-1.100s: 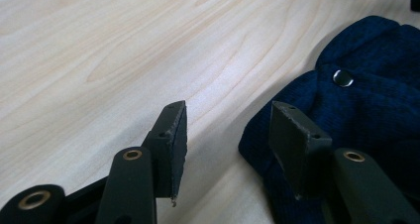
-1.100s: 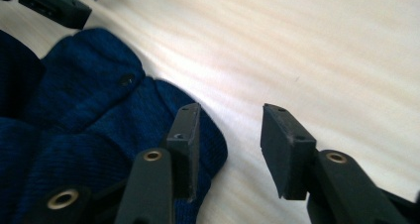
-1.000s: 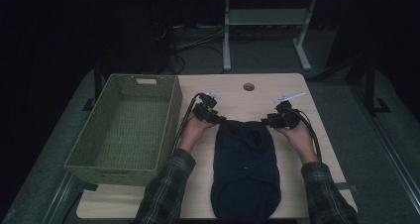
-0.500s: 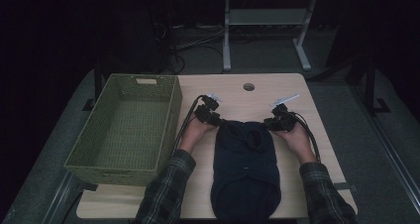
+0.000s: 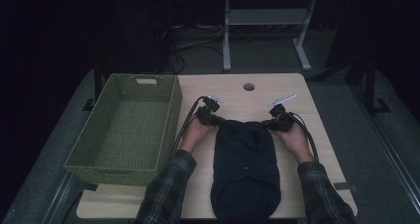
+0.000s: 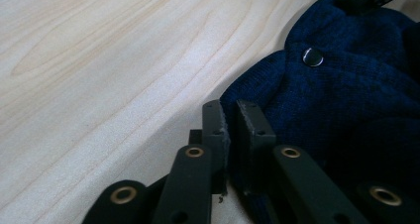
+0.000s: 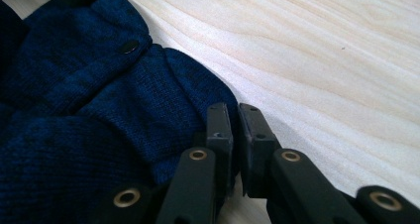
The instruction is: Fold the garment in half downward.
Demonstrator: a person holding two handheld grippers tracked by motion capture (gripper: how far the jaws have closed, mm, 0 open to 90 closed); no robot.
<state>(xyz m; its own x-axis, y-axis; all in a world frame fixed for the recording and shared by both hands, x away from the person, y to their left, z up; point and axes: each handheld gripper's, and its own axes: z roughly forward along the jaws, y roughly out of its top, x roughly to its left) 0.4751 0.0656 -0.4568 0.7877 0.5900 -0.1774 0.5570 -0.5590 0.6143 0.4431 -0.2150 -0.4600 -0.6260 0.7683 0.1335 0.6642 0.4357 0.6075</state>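
A dark navy knitted garment (image 5: 245, 164) lies flat on the wooden table (image 5: 237, 92), its lower end at the near edge. My left gripper (image 5: 214, 119) sits at the garment's upper left corner. Its jaws have just been closing and now pinch the fabric edge (image 6: 233, 102) between the pads. My right gripper (image 5: 272, 124) is at the upper right corner, jaws likewise just closed on the knit edge (image 7: 218, 97). A small round snap (image 6: 312, 57) shows on the cloth beyond the left jaws, and another snap (image 7: 130, 46) shows in the right gripper view.
A green woven basket (image 5: 171, 110) stands on the left part of the table, close to the left forearm. A round cable hole (image 5: 248, 86) sits in the tabletop beyond the garment. Bare wood lies behind both grippers. A metal stand (image 5: 267, 35) is on the floor beyond.
My right gripper has slid a little inward onto the garment's corner. The left hand, the garment and the basket stay where they were.
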